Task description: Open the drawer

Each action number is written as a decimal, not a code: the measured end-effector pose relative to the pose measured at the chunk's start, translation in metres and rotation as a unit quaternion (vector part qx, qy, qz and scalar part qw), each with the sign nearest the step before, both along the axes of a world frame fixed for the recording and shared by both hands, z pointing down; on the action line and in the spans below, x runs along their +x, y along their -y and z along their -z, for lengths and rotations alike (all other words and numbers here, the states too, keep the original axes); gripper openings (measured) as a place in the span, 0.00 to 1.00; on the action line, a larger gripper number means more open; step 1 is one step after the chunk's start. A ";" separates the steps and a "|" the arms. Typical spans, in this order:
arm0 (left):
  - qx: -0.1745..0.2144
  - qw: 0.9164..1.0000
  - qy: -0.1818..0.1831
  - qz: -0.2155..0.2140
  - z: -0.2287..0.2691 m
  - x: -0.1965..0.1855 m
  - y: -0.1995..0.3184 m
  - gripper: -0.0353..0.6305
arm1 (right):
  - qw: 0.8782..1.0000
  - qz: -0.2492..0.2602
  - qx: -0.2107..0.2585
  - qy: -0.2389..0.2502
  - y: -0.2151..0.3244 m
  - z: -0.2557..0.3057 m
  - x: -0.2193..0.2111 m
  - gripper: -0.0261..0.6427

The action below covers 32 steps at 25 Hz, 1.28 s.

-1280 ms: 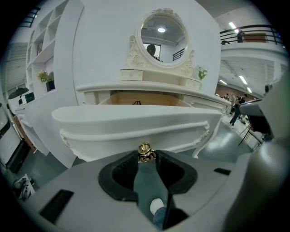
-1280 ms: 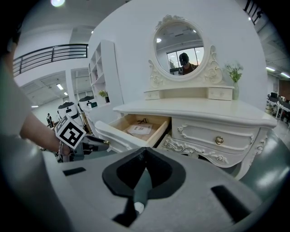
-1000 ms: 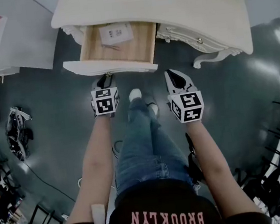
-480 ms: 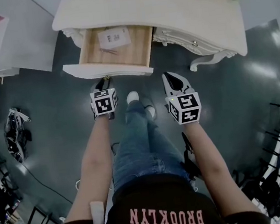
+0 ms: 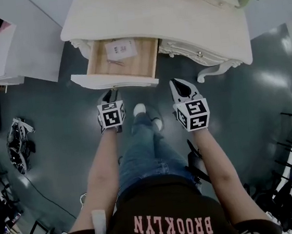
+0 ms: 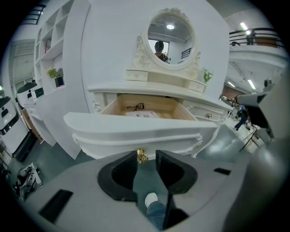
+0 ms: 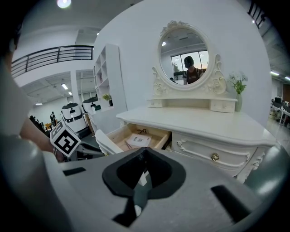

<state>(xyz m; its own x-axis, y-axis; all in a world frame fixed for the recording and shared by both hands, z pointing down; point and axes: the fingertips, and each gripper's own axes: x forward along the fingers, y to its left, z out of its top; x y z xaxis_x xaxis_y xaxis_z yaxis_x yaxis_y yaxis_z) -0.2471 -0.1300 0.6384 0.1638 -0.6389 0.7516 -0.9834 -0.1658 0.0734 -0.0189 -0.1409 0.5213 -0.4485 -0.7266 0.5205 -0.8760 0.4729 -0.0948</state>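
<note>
Above grey floor before the open drawer, left gripper gapes, right gripper closed.

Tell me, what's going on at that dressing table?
A person stands at a white dressing table with a gripper in each hand. One drawer is already pulled out, a paper inside. The left gripper sits open at the drawer's brass knob, not clamping it; the right gripper is shut and empty.

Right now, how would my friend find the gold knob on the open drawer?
Find the white dressing table with the round mirror. One drawer is pulled open, with papers inside. The gold knob sits mid-front on it; the other gold knob is on a shut drawer.
</note>
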 end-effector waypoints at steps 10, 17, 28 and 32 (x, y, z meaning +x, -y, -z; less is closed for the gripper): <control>0.065 0.998 -0.013 -0.014 0.066 0.013 0.029 0.23 | 1.000 -0.002 0.029 0.005 0.024 0.041 0.002 0.03; 0.110 0.993 -0.024 -0.022 0.112 0.020 0.056 0.23 | 0.998 -0.008 0.061 0.010 0.046 0.078 0.001 0.03; 0.216 0.974 -0.062 -0.029 0.204 0.039 0.100 0.17 | 0.993 -0.015 0.113 0.033 0.067 0.134 -0.001 0.03; 0.261 0.962 -0.078 -0.037 0.245 0.046 0.115 0.14 | 0.988 -0.011 0.148 0.033 0.073 0.165 -0.004 0.03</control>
<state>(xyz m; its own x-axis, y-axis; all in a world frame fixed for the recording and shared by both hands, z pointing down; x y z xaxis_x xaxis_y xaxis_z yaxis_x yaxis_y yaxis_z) -0.2010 -0.2450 0.3934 0.3089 -0.9043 0.2948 -0.9510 -0.2897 0.1078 -0.0232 -0.2143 0.3563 -0.4567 -0.8529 0.2529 -0.8830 0.4692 -0.0124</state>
